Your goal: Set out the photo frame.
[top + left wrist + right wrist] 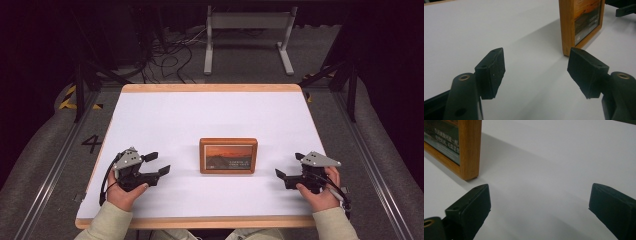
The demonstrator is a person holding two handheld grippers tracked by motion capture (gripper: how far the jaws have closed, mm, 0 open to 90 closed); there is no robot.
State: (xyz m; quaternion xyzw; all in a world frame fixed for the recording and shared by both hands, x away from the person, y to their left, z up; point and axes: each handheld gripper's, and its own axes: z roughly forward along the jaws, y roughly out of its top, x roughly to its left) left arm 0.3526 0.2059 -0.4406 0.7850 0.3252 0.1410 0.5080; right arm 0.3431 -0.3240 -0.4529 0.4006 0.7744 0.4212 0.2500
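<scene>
Wooden photo frame (228, 155) standing upright near table (200, 115) centre, slightly toward 6 o'clock, left gripper (156, 163) at its 9 o'clock, jaws spread wide and empty, right gripper (289, 167) at its 3 o'clock, jaws likewise apart, 2 hands resting on the table

Small print on the framed picture (228, 155) is too small to read.
</scene>
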